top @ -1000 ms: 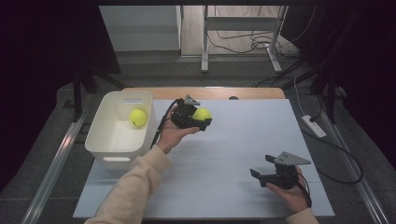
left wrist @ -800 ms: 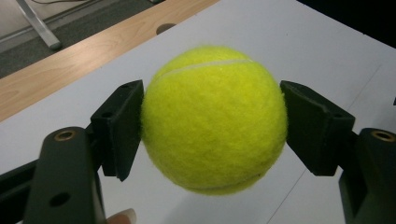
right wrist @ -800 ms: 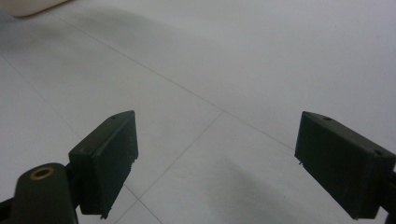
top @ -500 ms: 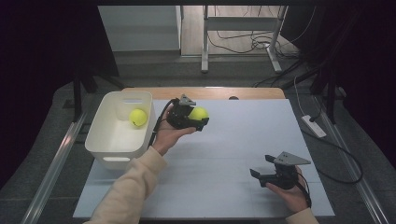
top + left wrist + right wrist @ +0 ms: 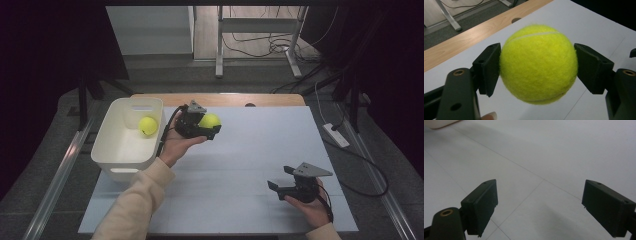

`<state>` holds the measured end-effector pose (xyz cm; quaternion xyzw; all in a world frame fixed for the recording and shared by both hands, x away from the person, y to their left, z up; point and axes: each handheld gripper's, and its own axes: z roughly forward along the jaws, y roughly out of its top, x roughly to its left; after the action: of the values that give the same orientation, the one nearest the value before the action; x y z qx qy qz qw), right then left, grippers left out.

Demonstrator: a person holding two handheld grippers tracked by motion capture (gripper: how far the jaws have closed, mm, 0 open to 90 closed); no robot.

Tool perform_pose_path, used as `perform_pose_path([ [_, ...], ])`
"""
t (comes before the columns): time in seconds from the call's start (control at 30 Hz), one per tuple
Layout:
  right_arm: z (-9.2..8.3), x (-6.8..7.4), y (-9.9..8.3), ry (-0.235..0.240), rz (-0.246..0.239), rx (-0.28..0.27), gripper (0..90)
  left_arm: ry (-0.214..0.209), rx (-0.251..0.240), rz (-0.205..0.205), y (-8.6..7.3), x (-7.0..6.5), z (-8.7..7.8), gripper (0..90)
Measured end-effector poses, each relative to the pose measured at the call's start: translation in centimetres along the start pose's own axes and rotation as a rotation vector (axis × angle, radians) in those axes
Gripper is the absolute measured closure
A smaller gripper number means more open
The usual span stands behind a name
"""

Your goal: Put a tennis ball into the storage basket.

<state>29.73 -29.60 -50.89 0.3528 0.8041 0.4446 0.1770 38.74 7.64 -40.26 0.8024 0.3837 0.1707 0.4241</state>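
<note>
While clamping a tennis ball (image 5: pixel 538 63), the left gripper (image 5: pixel 206 126) is hovering beside the white bin (image 5: pixel 117 150).
Right gripper (image 5: pixel 279 186) is resting with jaws spread, gripping nothing.

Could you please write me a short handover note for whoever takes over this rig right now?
Left gripper: shut on a tennis ball, fingers pressing both its sides, held above the white mat just right of the white bin.
Right gripper: open, nothing between its fingers, low over the mat's near right part.
Done: one other tennis ball already lies in the bin.
Left: probably carry the held ball over the bin and release it there.
</note>
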Motion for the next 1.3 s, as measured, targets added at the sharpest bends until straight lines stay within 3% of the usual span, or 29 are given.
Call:
perform_pose_path([
  [1.3, 0.0, 0.0, 0.1, -0.003, 0.002, -0.005, 13.1, 0.035, -0.041, -0.006, -0.7, 1.1, -3.2, 26.9],
])
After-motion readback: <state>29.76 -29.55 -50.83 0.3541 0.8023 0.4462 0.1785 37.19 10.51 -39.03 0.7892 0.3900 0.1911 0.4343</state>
